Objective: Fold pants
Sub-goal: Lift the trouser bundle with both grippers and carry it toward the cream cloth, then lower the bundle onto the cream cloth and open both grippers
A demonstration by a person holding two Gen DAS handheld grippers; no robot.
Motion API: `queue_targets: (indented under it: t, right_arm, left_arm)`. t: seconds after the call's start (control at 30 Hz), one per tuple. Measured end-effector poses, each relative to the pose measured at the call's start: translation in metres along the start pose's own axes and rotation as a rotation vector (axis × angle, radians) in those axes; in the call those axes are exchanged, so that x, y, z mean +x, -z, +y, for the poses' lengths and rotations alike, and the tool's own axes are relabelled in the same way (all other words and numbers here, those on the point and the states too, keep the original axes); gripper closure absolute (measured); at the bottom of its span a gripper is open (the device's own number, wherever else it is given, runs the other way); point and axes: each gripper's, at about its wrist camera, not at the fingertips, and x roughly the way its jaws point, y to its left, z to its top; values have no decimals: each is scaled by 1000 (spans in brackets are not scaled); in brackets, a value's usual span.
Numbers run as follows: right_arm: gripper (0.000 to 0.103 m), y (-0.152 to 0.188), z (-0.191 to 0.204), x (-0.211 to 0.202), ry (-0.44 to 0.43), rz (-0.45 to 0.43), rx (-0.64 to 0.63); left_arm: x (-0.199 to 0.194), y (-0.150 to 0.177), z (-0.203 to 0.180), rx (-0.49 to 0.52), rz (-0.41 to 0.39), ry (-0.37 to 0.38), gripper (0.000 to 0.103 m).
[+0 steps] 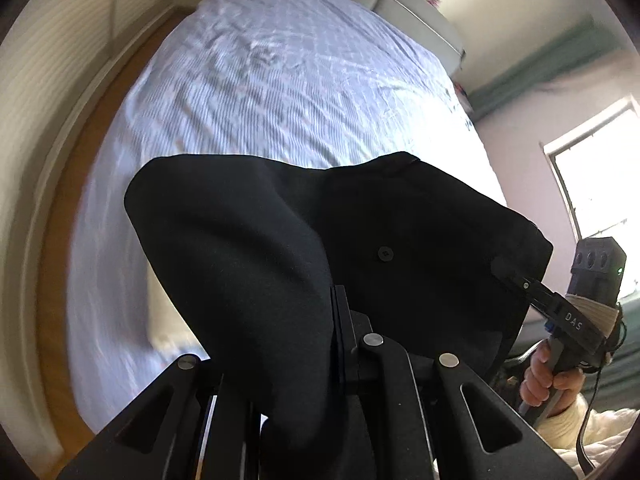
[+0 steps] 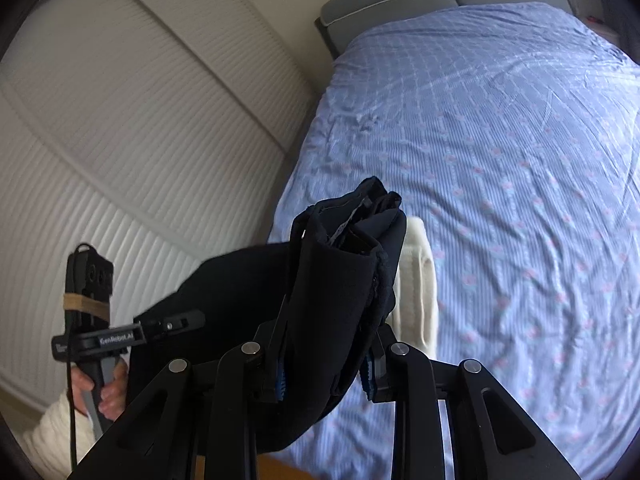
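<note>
Black pants (image 1: 280, 240) hang in the air above the bed, held by both grippers. My left gripper (image 1: 340, 312) is shut on the cloth, which drapes over its fingers and hides the tips. The right wrist view shows the same left gripper (image 2: 192, 320) pinching the pants' edge at the left. My right gripper (image 2: 332, 332) is shut on a bunched, layered part of the pants (image 2: 340, 272), with cloth filling the gap between its fingers. My right gripper (image 1: 506, 270) also shows at the right of the left wrist view, clamped on the pants' edge, a hand (image 1: 540, 376) on its handle.
The bed (image 2: 520, 160) below has a rumpled blue patterned sheet and a grey headboard (image 2: 400, 4). A cream folded cloth (image 2: 416, 280) lies on the sheet near the front. Slatted white doors (image 2: 120, 120) stand to the left, a wood floor strip (image 1: 80, 160) runs beside the bed, and a window (image 1: 592, 184) is at the right.
</note>
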Motion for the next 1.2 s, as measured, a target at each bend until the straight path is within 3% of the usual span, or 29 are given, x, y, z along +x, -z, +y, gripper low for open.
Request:
queue_targets:
  t: [0.2,0.37,0.57,0.8,0.97,1.07,1.2]
  right_arm:
    - [75,-29,6,52,88,11,61]
    - [75,-42,-12,97,161,52,113]
    - [75,-11,-40,147,219,183,195]
    - [73,22,-54,158,248,277,249]
    - [64,42,-80,155,275,326,342]
    - [56,46,-88,151,298,344,342]
    - [47,50,-88,137,336,339,312]
  left_arm:
    - [43,-75,33,94,34,-15,89]
    - [97,-102,57,103,100,-52,88]
    - [154,-94,99,34,224,-148,84]
    - [162,-65,112,33,267,-193,69]
    - [166,-38,113,39,292,-239,58]
    - [162,-24,110,84,304,-317,42]
    - [153,-7,104,205,322,-440,37]
